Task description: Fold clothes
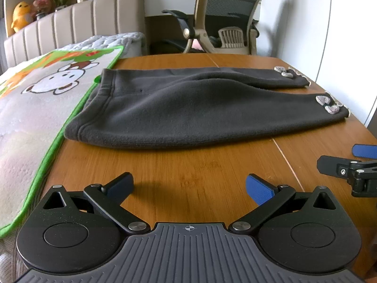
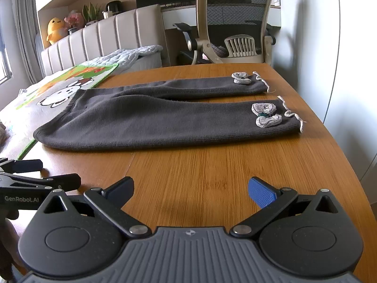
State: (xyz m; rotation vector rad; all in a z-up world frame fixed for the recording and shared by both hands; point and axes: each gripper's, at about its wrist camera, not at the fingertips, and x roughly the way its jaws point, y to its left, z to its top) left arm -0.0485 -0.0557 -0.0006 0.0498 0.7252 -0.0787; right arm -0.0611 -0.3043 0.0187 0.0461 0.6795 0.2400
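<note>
Dark grey trousers (image 1: 188, 113) (image 2: 150, 120) lie flat across the wooden table (image 1: 179, 165) (image 2: 212, 169), waistband to the left, both legs running right. Each cuff carries a grey knitted bow (image 1: 327, 102) (image 2: 265, 113) and pale trim. My left gripper (image 1: 189, 187) is open, low over bare wood in front of the trousers, apart from the cloth. The right gripper (image 2: 190, 188) also stands open with nothing between its fingers, short of the near trouser leg. From the left wrist view the right gripper (image 1: 348, 162) shows at the right edge; from the right wrist view the left gripper (image 2: 40, 174) shows at the left edge.
A cartoon-print blanket with a green border (image 1: 44, 99) (image 2: 59, 89) lies on a bed against the table's left edge. A mesh office chair (image 1: 226, 18) (image 2: 233, 23) stands behind the table. A padded headboard (image 1: 77, 23) with a yellow plush (image 1: 21, 15) is at the back left.
</note>
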